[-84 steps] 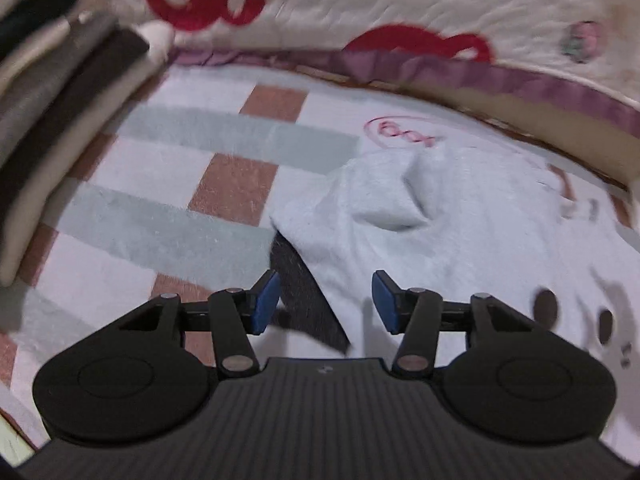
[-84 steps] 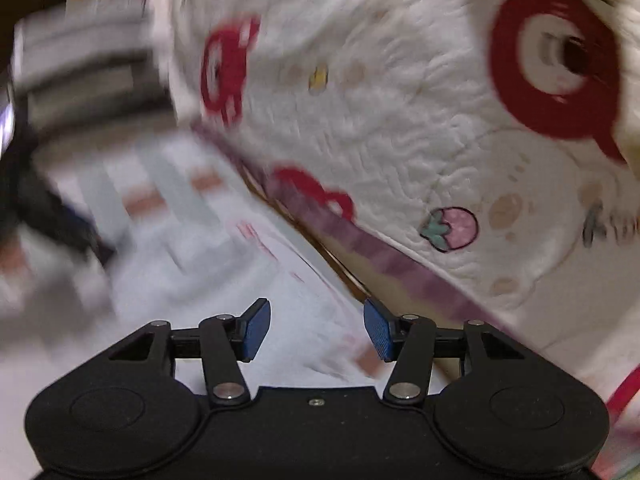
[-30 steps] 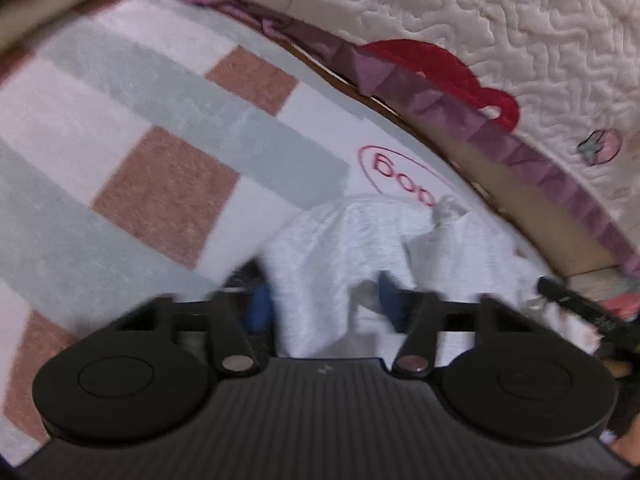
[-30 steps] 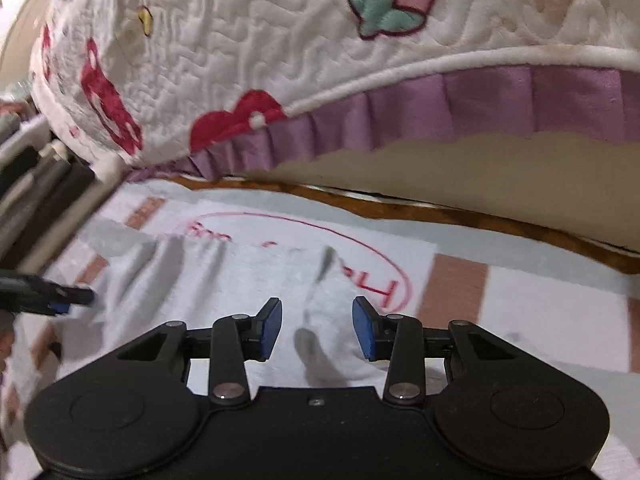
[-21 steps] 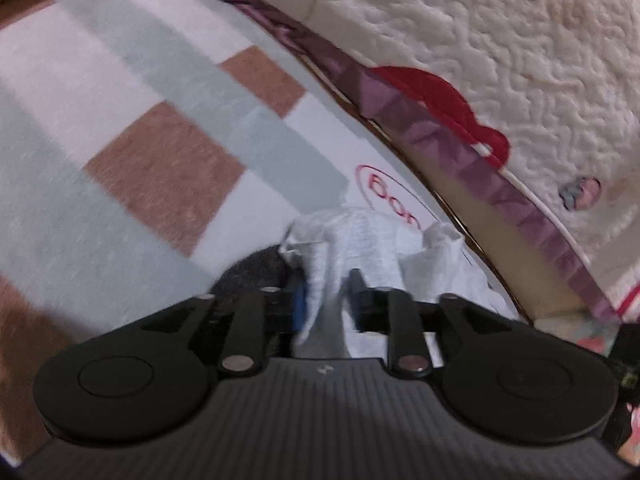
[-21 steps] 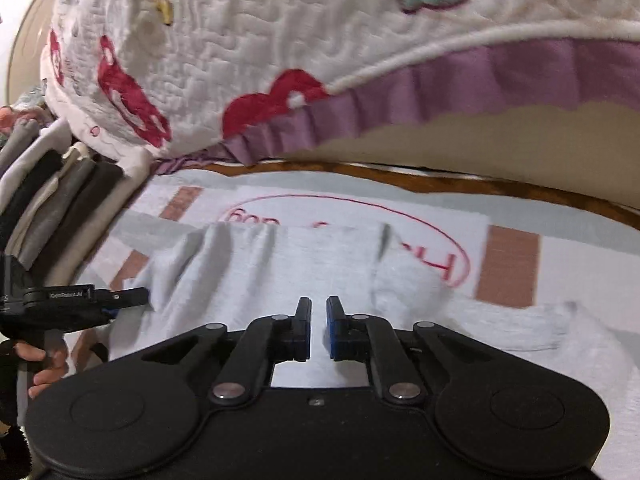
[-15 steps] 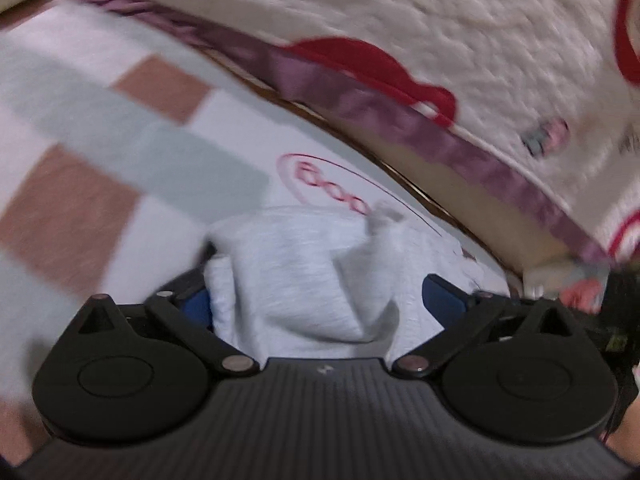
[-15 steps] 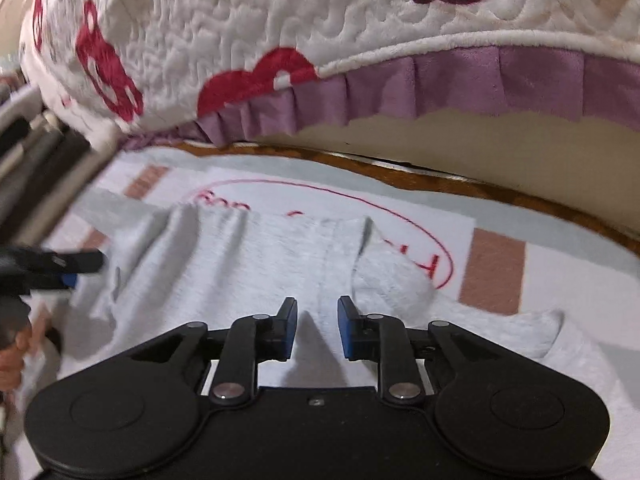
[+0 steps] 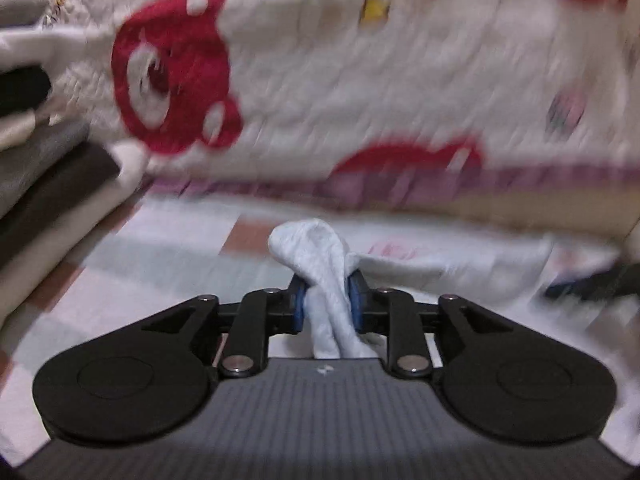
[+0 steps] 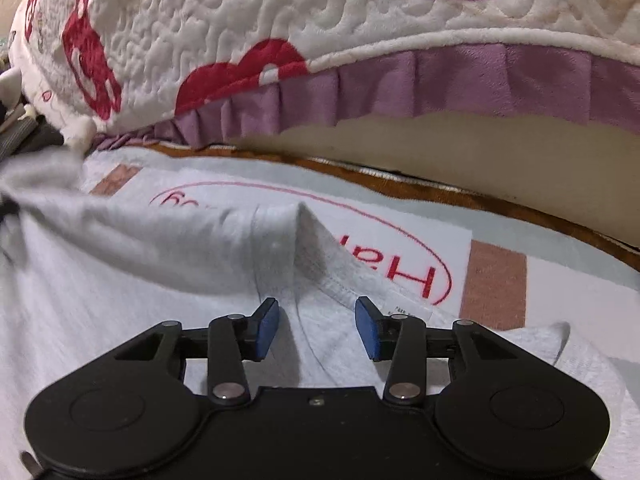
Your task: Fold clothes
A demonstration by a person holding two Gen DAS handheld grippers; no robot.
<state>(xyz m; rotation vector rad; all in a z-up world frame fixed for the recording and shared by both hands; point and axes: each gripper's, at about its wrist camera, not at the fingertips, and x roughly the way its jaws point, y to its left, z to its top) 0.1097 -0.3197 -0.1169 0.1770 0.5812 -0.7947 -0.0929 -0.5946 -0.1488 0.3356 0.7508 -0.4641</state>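
A light grey garment (image 10: pixel 132 280) lies on a checked rug. In the right wrist view a raised fold of it (image 10: pixel 316 256) stands between the blue pads of my right gripper (image 10: pixel 317 329), which is open and not gripping. In the left wrist view my left gripper (image 9: pixel 328 304) is shut on a bunched fold of the same garment (image 9: pixel 320 252) and holds it lifted above the rug. The rest of the cloth trails off to the right (image 9: pixel 460 268). The left wrist view is blurred by motion.
A quilted white bedspread with red bears and a purple frill (image 10: pixel 440 76) hangs close behind. A stack of folded clothes (image 9: pixel 44 184) stands at the left. The checked rug (image 10: pixel 496 276) carries a red oval logo (image 10: pixel 416 272).
My left gripper, open half a second ago, has shut on the garment and lifted it. My right gripper has opened wider around the raised fold.
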